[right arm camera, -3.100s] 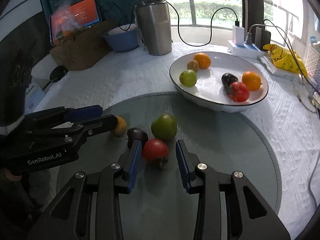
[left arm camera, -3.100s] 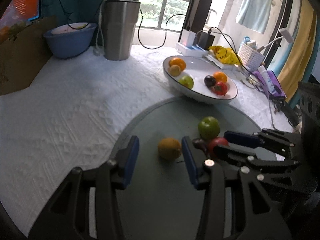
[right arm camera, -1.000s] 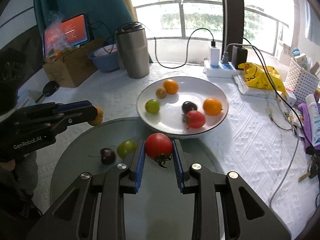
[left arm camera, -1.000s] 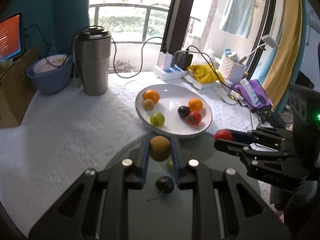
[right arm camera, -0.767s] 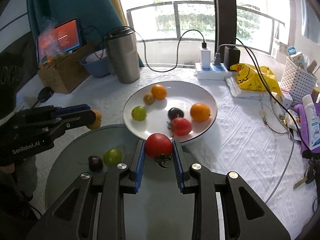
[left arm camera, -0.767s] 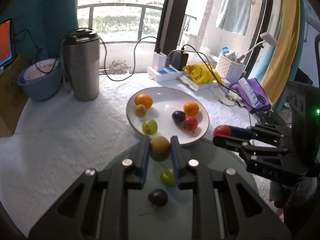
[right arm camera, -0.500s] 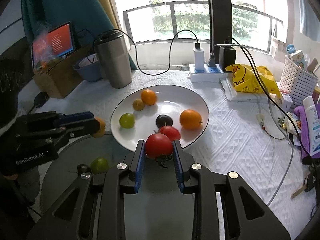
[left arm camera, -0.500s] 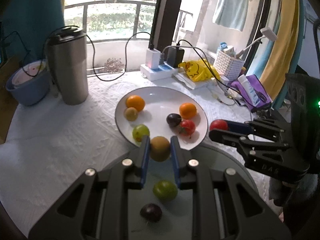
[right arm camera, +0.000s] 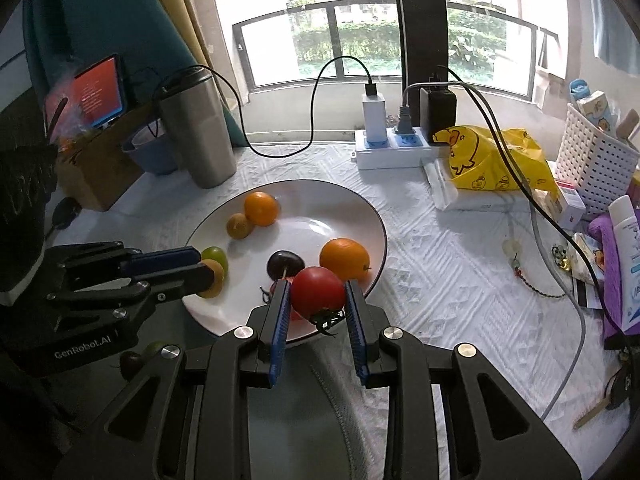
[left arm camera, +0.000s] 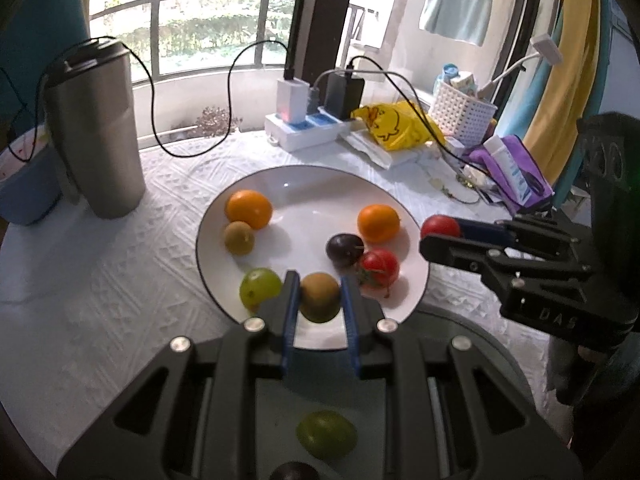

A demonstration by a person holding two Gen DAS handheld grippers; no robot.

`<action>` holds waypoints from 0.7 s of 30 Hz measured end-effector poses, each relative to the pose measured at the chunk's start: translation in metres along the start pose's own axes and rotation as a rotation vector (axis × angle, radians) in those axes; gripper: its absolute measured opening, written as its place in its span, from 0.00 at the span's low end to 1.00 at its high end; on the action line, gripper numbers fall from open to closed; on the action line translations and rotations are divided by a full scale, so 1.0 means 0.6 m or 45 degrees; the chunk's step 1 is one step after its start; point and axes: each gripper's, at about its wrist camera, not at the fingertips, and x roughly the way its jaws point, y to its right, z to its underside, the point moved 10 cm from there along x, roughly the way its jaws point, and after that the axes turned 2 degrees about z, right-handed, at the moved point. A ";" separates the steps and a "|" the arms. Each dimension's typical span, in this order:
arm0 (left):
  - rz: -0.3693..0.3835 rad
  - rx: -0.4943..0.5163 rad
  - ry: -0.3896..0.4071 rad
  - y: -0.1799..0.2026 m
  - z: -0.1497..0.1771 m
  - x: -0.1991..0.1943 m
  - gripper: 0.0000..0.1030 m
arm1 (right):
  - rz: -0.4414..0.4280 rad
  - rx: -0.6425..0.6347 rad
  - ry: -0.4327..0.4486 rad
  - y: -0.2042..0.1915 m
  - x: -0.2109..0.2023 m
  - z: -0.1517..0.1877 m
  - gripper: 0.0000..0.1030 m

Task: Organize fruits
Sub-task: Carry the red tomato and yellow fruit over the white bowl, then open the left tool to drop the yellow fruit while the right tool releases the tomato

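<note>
left claw [left arm camera: 316, 300] gripped the kiwi [left arm camera: 319, 297] above the plate [left arm camera: 320, 188] near rim; right claw [right arm camera: 316, 300] gripped the tomato [right arm camera: 317, 293] over its right rim.

From my right wrist camera I can read "GenRobot.AI" in pale letters on the black body of my left gripper [right arm camera: 208, 272]. From my left wrist camera, the body of my right gripper [left arm camera: 440, 232] carries faint raised letters that look like "DAS". The red screen of the tablet [right arm camera: 100, 94] shows lines of white text, too small for me to read. The tube [right arm camera: 628, 248] has blue print I cannot make out.
</note>
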 end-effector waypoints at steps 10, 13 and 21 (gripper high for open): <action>-0.021 -0.050 -0.007 -0.019 -0.003 0.001 0.22 | -0.036 -0.040 0.018 -0.019 0.017 -0.028 0.28; -0.047 -0.055 0.037 -0.030 -0.011 -0.014 0.24 | -0.035 -0.065 0.023 -0.028 0.026 -0.042 0.28; -0.190 -0.110 0.132 -0.113 -0.028 -0.045 0.45 | 0.012 -0.055 0.027 -0.033 0.068 -0.080 0.28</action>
